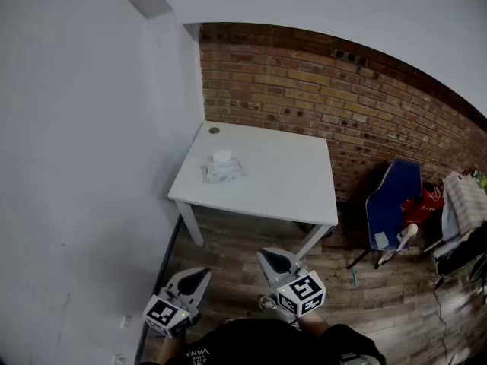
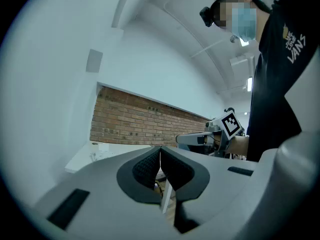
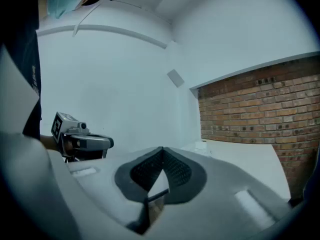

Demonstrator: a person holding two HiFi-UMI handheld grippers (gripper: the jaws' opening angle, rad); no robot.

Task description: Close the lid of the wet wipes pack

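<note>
Plastic wipes pack point(image 1: 223, 170), matt table point(image 1: 289, 181), brick wall point(image 1: 342, 90)

In the head view the wet wipes pack point(image 1: 223, 170) is too small to tell whether its lid stands up or lies flat, and in both gripper views it is only a pale speck. The table point(image 1: 289, 181) hides its far legs under its top, so just 2 show. The pile of belongings point(image 1: 464, 204) is cut off by the right edge, the person's torso point(image 1: 266, 344) by the bottom edge.
</note>
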